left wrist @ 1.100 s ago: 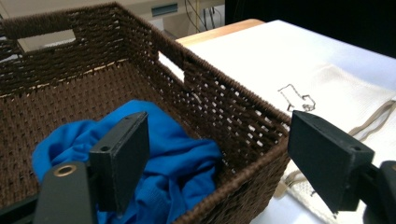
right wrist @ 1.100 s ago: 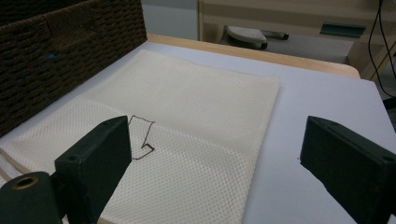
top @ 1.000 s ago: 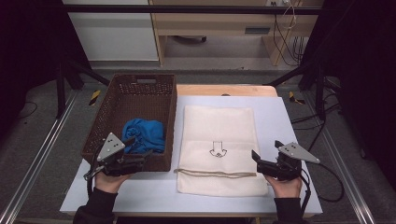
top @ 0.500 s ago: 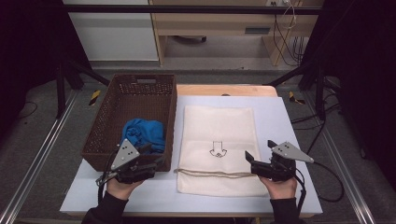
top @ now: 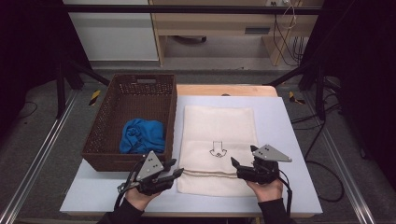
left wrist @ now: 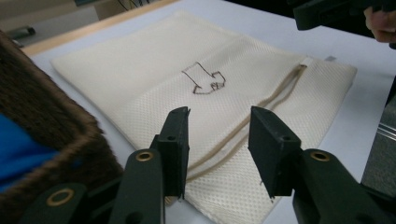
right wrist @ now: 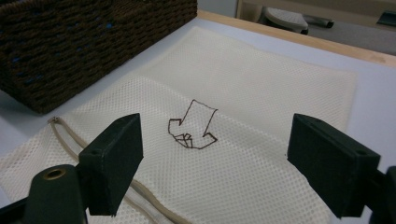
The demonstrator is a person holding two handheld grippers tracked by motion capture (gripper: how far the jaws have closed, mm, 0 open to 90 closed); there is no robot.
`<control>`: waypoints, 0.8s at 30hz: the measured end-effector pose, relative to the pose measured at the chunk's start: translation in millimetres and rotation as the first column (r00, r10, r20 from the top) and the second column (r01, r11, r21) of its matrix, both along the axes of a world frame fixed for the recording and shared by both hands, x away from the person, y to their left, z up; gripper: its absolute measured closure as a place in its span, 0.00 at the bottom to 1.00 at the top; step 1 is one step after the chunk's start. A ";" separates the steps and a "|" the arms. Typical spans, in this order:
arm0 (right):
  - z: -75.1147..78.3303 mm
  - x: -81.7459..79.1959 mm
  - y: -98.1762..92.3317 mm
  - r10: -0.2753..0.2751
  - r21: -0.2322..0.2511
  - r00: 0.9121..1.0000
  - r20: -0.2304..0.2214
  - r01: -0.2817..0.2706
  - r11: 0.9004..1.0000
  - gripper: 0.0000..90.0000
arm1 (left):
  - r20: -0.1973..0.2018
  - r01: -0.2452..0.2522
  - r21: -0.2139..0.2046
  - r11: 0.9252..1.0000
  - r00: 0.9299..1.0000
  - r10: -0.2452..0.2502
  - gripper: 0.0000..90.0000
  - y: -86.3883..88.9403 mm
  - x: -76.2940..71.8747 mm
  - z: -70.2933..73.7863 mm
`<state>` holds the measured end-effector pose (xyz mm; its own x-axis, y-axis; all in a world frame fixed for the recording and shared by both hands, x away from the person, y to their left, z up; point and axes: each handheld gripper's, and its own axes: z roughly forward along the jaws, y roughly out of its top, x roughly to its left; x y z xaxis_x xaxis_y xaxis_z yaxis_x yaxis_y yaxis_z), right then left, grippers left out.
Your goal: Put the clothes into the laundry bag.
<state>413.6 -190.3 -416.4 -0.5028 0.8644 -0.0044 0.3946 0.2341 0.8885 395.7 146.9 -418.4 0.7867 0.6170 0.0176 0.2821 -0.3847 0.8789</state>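
Wicker basket [top: 135, 112] at 10 o'clock holds blue cloth [top: 142, 135]. Cream mesh bag [top: 219, 126] lies centre. Left gripper [top: 176, 171] jaws, just closing, and right gripper [top: 236, 164], apart, unloaded. Mesh weave is resolved in gripper views.

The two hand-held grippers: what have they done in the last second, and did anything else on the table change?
Both moved inward onto the cream mesh bag: the left gripper to its near-left corner, jaws closing but still apart over the drawstring, the right gripper to its near-right side, jaws wide. Nothing is gripped. The bag, basket and blue cloth stayed put.
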 end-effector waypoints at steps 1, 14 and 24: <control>-1.8 0.4 1.2 0.005 0.001 1.000 -0.005 -0.005 1.000 0.22 | -0.004 0.007 0.010 1.000 1.000 -0.007 0.66 -2.7 0.0 -3.4; -37.4 9.1 23.7 0.075 -0.063 0.989 -0.129 -0.083 0.995 0.35 | -0.119 0.091 0.134 0.987 0.990 -0.075 0.93 -32.6 8.0 -50.5; -58.3 19.2 33.3 0.113 -0.167 0.963 -0.244 -0.157 0.973 0.52 | -0.125 0.097 0.155 0.983 0.989 -0.078 0.99 -38.1 9.3 -67.9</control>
